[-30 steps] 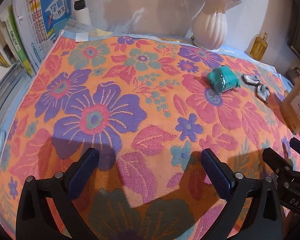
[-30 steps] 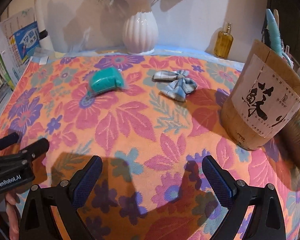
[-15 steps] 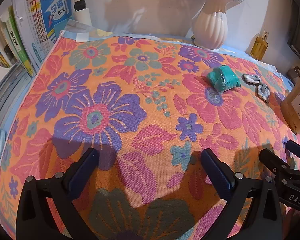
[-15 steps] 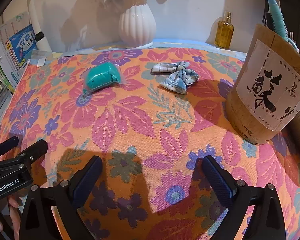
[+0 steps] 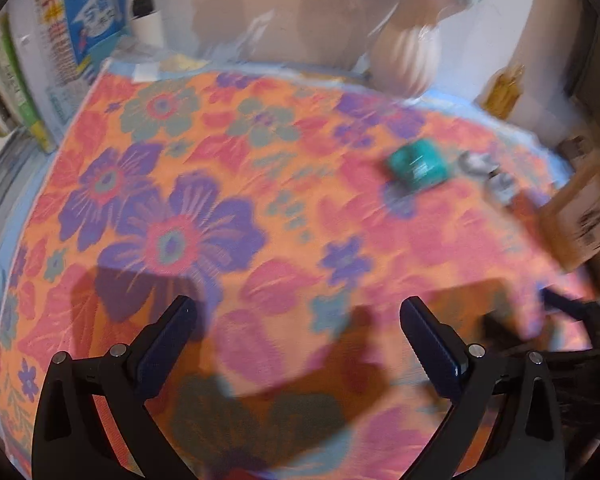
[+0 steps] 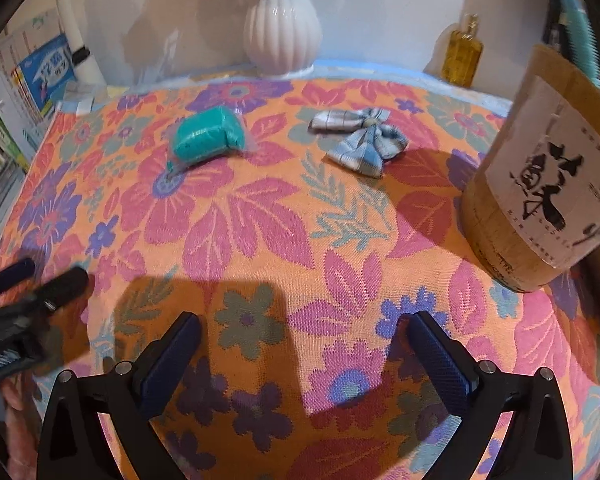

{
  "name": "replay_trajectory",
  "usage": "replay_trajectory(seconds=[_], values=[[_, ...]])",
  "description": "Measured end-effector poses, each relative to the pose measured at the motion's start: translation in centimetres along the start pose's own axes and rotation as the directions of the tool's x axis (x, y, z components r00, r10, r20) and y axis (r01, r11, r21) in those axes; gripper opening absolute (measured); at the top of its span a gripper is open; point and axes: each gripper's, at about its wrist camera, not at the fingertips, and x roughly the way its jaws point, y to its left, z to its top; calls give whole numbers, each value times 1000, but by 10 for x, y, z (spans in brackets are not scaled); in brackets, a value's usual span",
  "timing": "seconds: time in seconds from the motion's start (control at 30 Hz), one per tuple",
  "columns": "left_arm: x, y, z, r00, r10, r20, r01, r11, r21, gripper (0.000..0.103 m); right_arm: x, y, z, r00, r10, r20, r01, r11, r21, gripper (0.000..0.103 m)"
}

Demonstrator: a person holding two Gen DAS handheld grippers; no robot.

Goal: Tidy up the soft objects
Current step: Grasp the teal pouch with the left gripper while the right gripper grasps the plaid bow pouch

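A teal soft bundle in clear wrap (image 6: 205,139) lies on the flowered cloth (image 6: 259,240) toward the back; it also shows blurred in the left wrist view (image 5: 418,164). A blue plaid fabric bow (image 6: 360,140) lies to its right, and shows blurred in the left wrist view (image 5: 490,174). My right gripper (image 6: 300,344) is open and empty above the cloth, well short of both. My left gripper (image 5: 297,332) is open and empty over the cloth's near part; it also shows at the left edge of the right wrist view (image 6: 27,292).
A wooden tube with black characters (image 6: 548,184) stands at the right, holding a teal comb. A white ribbed vase (image 6: 281,34) and an amber bottle (image 6: 462,52) stand at the back wall. Books (image 5: 59,52) stand at the left.
The right gripper has moved forward toward the bundle and bow. The left wrist view has become blurred as the left gripper moves; both grippers stay open.
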Motion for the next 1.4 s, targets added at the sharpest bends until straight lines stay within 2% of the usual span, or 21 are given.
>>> replay_trajectory(seconds=[0.07,0.1,0.23,0.33,0.4,0.47,0.53,0.6,0.67,0.73,0.83,0.87,0.9,0.93,0.97,1.0,1.07,1.17,1.27,1.33,1.4], values=[[-15,-10,15,998,-56,40,55,998,28,101,2,-6,15,994,-4,-106,8,999,35,103],[-22,-16,24,995,-80,64,76,996,55,101,1,-9,20,994,-10,-109,16,998,54,103],[-30,-25,49,980,-111,163,92,988,124,102,-13,-25,57,1000,-27,4,26,989,147,103],[-17,-13,56,975,-131,179,117,989,86,102,4,-40,74,996,78,32,-84,954,286,103],[-5,-5,60,970,-173,170,165,985,58,101,15,-47,80,994,92,59,-108,918,382,91],[7,-11,62,971,-186,147,176,981,78,101,25,-49,89,994,63,92,-97,895,436,89],[23,-26,66,970,-217,108,200,968,150,101,31,-46,98,993,14,119,-68,883,464,89],[40,-39,68,962,-268,58,252,947,197,101,37,-40,110,991,-48,127,-16,890,456,89],[59,-52,70,949,-317,-3,308,921,237,100,42,-39,117,989,-70,129,5,895,445,91],[69,-60,73,950,-313,-8,305,918,255,100,44,-39,120,985,-87,152,14,904,427,91],[72,-62,79,938,-347,3,335,907,256,97,46,-42,119,975,-100,200,11,914,404,89],[71,-62,81,933,-358,14,344,905,252,94,44,-44,117,973,-104,205,10,910,414,84],[70,-61,82,933,-358,29,341,908,243,87,43,-46,116,971,-110,211,10,905,425,79],[73,-61,83,935,-354,27,337,910,240,70,40,-47,112,970,-113,214,12,905,425,78],[79,-62,84,940,-342,-2,333,913,234,60,39,-47,110,970,-114,214,14,907,420,76],[85,-63,84,944,-328,-23,324,917,230,57,39,-44,110,970,-117,212,22,913,406,73],[83,-66,83,950,-312,-5,303,920,249,49,40,-38,112,971,-122,208,35,926,377,67],[78,-68,76,961,-276,17,261,927,268,47,39,-27,112,968,-122,218,45,944,328,45],[65,-64,67,978,-191,88,164,954,251,47,33,-17,107,962,-83,259,7,960,281,31],[57,-57,57,985,-147,87,126,970,206,47,17,-9,98,936,-72,345,-12,972,233,31],[45,-49,43,983,-154,101,135,976,174,47,8,-1,88,926,-89,366,16,980,198,31]])
